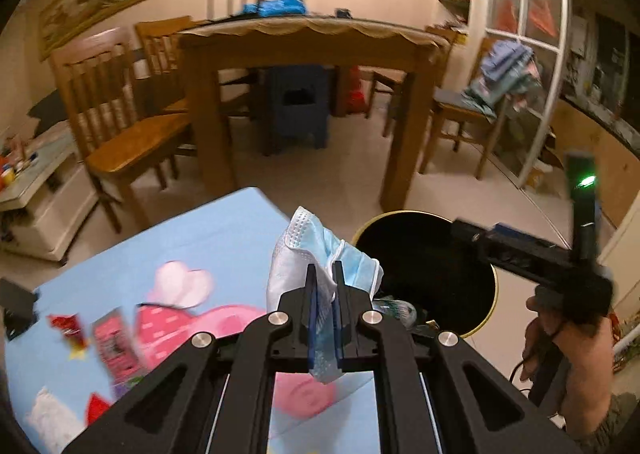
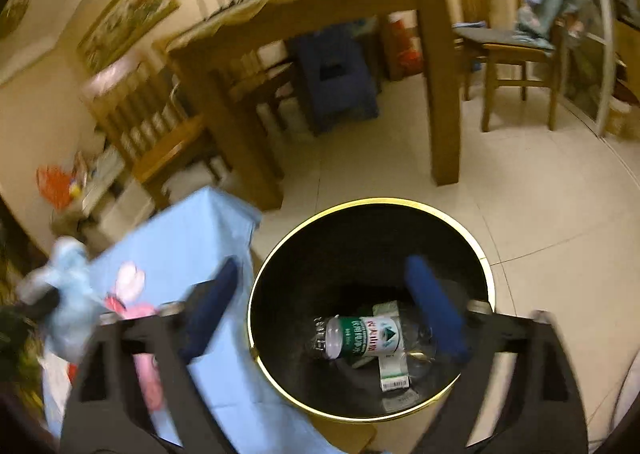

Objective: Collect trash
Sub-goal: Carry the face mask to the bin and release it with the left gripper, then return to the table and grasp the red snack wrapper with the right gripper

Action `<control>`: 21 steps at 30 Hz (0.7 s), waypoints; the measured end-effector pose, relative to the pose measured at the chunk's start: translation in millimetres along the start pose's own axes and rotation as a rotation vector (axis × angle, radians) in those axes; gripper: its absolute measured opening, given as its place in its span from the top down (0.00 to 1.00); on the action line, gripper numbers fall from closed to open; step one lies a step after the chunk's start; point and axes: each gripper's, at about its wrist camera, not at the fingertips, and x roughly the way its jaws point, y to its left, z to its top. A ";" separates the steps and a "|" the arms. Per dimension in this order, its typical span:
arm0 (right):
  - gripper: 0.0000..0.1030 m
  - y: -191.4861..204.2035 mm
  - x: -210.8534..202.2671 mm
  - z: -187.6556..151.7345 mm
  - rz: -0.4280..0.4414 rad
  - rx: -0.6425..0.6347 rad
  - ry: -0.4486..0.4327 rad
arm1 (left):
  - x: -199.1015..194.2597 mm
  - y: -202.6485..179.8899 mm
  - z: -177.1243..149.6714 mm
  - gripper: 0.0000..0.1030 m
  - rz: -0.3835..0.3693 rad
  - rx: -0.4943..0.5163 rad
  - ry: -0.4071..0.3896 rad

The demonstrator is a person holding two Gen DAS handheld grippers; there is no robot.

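My left gripper (image 1: 325, 274) is shut on a crumpled blue and white face mask (image 1: 316, 250), held over the edge of the light blue cartoon tablecloth (image 1: 180, 238), just left of the black bin with a gold rim (image 1: 424, 254). The mask also shows blurred in the right wrist view (image 2: 66, 294). My right gripper (image 2: 324, 282) is open and empty above the bin (image 2: 372, 210). A clear plastic bottle with a green label (image 2: 360, 336) and a small white carton (image 2: 394, 370) lie in the bin. Red and pink wrappers (image 1: 108, 338) lie on the tablecloth.
A wooden dining table (image 1: 308, 42) with chairs (image 1: 120, 122) stands behind, with a blue stool (image 1: 298, 106) under it. A chair with clothes (image 1: 496, 82) stands at the right by a glass door. A low white cabinet (image 1: 36, 190) stands at the left. The floor is pale tile.
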 end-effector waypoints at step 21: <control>0.05 -95.8 -77.1 7.7 -0.200 0.285 -0.214 | 80.2 -71.1 8.9 0.41 -0.073 0.061 0.095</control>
